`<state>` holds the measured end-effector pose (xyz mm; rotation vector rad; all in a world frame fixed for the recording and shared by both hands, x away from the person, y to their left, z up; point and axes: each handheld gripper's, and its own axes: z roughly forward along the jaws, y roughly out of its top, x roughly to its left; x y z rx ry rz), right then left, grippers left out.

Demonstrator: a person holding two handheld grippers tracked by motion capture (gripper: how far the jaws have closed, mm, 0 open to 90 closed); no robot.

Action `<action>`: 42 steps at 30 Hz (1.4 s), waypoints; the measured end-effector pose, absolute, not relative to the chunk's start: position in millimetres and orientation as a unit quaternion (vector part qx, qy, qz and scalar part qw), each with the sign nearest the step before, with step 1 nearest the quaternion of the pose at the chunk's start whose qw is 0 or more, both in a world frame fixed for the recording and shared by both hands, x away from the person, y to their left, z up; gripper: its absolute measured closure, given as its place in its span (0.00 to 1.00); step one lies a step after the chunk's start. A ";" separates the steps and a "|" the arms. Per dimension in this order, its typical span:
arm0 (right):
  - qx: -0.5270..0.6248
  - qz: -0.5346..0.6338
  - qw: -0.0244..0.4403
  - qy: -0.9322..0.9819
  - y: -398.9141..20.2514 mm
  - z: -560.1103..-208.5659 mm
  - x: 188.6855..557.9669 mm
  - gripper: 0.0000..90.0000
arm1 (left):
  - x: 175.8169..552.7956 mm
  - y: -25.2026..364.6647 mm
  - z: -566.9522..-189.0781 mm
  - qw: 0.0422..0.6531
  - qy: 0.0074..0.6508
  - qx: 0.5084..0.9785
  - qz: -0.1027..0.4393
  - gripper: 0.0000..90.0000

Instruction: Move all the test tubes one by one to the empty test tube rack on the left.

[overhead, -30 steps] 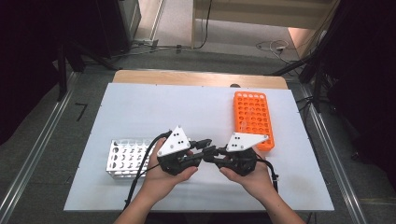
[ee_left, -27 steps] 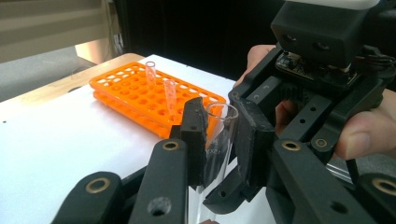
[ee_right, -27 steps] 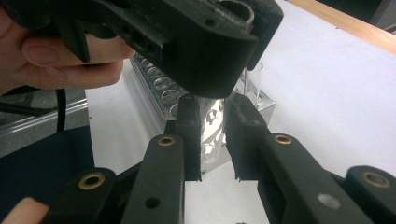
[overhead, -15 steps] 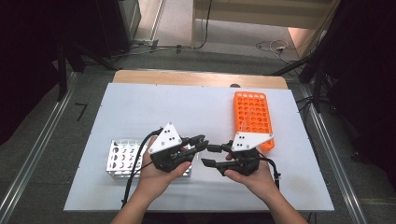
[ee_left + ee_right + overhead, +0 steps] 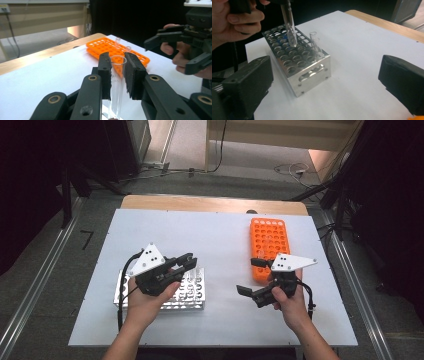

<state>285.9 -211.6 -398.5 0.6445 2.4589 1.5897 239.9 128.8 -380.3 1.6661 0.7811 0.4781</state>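
Tube transfer, insertion step.
My left gripper pinches a glass tube above the metal rack; my right gripper's jaws, just opened, stand spread and empty. Next: lower the tube into a hole.

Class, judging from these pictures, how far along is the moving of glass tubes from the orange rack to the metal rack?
Done: one tube already stands in the metal rack. In hand: the left gripper is shut on a second test tube, held above that rack; the right gripper has just been opening, nothing between its jaws. Left: seat this tube, then fetch the tubes standing in the orange rack.
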 end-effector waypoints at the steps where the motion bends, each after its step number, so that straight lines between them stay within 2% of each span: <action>1: 0.216 0.531 0.069 0.817 -215.2 -399.3 286.8 0.00 | 240.5 131.2 -380.7 0.579 0.337 0.713 0.209 0.84; 15: 0.264 0.519 0.097 0.807 -261.7 -409.5 288.8 0.00 | 256.0 148.8 -398.4 0.565 0.377 0.694 0.237 0.84; 24: 0.277 0.520 0.103 0.801 -274.2 -409.8 291.1 0.00 | 266.1 148.8 -412.5 0.564 0.395 0.683 0.246 0.84; 42: 0.278 0.523 0.102 0.799 -278.8 -411.2 294.1 0.00 | 273.1 146.5 -426.6 0.537 0.421 0.700 0.209 0.84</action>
